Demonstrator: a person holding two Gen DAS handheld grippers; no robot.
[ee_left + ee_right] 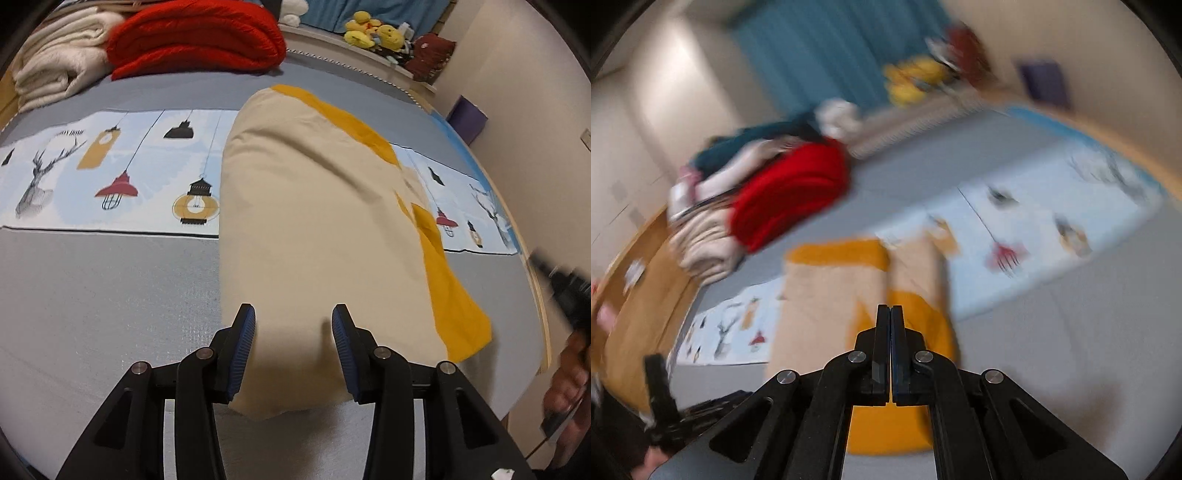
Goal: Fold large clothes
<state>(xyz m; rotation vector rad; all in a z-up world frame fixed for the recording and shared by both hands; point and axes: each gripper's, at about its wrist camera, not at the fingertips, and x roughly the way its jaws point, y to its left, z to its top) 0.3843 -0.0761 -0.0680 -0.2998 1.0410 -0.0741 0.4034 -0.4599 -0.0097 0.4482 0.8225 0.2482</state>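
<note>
A large cream cotton garment with mustard-yellow panels (314,229) lies folded into a long, narrow bundle on a grey padded bed surface (92,295), running across a pale-blue printed strip with lanterns and deer heads (110,173). Its cream body faces up, smooth with soft creases; yellow fabric shows along its far edge and hangs out along the right side down to the near corner. In the blurred right wrist view the same garment (827,295) shows cream at the left and yellow under the tool.

The left gripper (293,321) hangs over the near end of the garment with its blue-ribbed pads (245,332) spread apart, cream cloth visible between them; the pads do not press on it. The right gripper (890,314) has its two fingers pressed flat together above the yellow part, with nothing seen between them; whether the tips touch the cloth cannot be told.

At the far left of the bed sit a folded red knitted blanket (195,37) and a stack of white fluffy blankets (59,62), side by side.
</note>
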